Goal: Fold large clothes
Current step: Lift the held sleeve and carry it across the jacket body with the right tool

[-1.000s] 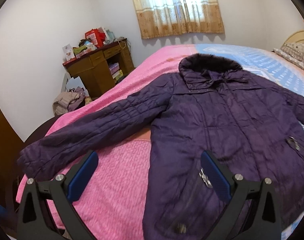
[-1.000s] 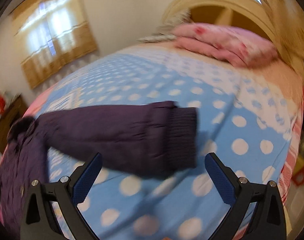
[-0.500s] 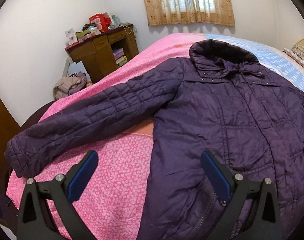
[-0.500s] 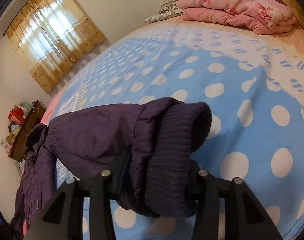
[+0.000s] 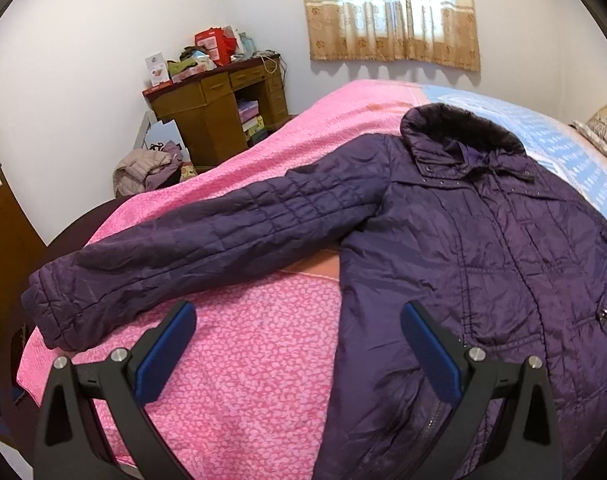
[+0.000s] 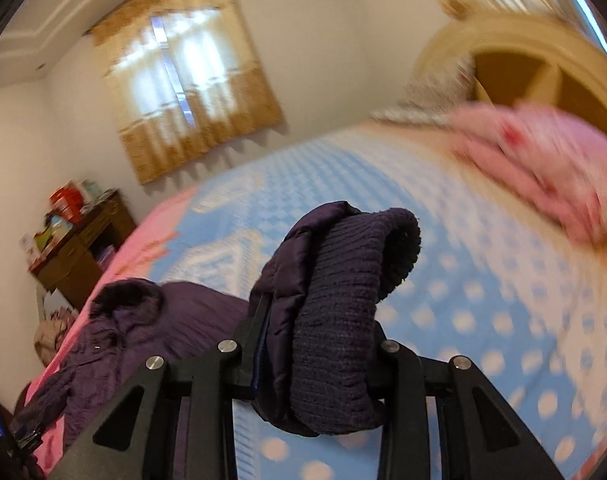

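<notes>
A dark purple quilted jacket with a fur collar lies front up on the bed. Its one sleeve stretches out to the left over the pink cover. My left gripper hovers open above the pink cover, between that sleeve and the jacket's side, holding nothing. In the right wrist view the other sleeve's knitted cuff is bunched between the jaws of my right gripper, which are closing on it and hold it up off the blue dotted sheet. The collar and body lie lower left.
A wooden desk piled with boxes stands beyond the bed's far left corner, with a heap of clothes on the floor beside it. A curtained window is behind. A folded pink quilt lies by the headboard.
My right gripper went from wide open over the flat sleeve end to clamped on the cuff, then rose with it off the sheet. The left gripper drifted a little and stayed open.
</notes>
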